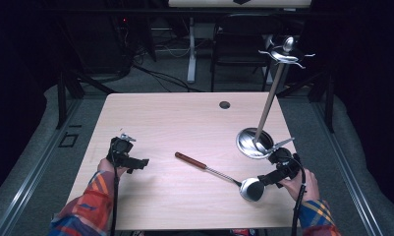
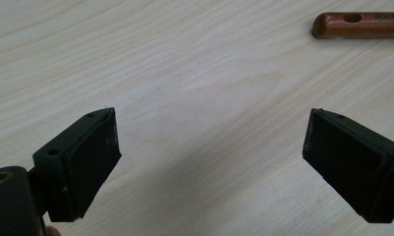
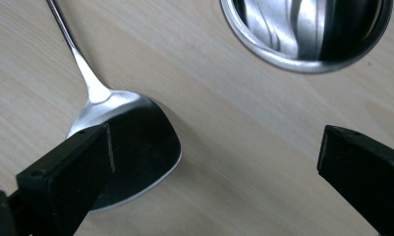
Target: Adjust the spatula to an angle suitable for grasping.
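Ladle (image 1: 219,172) lies mid-table, wooden handle toward left, steel bowl near right gripper (image 1: 263,179); handle end cut off in left gripper view. Right jaws wide, one crossing ladle bowl rim in right gripper view. Left gripper (image 2: 211,147) jaws wide over pale woodgrain table (image 1: 184,118). Shiny stand (image 1: 256,142) base half cropped in right gripper view.

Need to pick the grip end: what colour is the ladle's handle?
Reddish-brown wood handle, clearest in the left gripper view.

Both hand-held grippers (image 2: 211,147) (image 3: 214,172) agape, empty
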Demonstrator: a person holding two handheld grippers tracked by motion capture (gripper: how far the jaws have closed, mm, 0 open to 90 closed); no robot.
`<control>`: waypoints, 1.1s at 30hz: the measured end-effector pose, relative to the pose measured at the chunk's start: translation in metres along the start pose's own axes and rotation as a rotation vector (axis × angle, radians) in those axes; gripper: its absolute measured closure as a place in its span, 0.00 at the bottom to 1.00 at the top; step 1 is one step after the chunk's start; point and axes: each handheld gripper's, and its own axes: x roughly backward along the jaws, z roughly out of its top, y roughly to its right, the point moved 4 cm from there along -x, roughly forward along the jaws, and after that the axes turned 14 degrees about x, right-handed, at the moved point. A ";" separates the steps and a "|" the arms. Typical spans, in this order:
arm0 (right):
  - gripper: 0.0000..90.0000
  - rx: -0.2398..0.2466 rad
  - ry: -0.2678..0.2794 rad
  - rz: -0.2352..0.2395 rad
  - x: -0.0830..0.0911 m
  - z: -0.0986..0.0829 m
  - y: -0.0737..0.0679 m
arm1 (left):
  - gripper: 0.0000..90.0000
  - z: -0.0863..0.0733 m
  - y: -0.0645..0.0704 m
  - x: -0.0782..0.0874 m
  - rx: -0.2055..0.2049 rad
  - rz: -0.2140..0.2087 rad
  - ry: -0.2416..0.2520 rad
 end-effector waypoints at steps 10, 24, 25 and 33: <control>0.01 0.063 0.045 0.026 -0.001 0.019 -0.013 | 0.07 -0.003 -0.002 0.004 0.016 0.002 0.012; 0.35 0.258 -0.003 0.119 -0.037 0.074 -0.050 | 0.07 -0.011 -0.012 0.013 0.051 0.014 0.013; 0.38 0.272 -0.012 0.125 -0.040 0.075 -0.051 | 0.07 -0.012 -0.012 0.014 0.050 0.013 0.014; 0.64 0.367 -0.073 0.179 -0.056 0.083 -0.069 | 0.07 -0.015 -0.013 0.014 0.046 0.023 0.009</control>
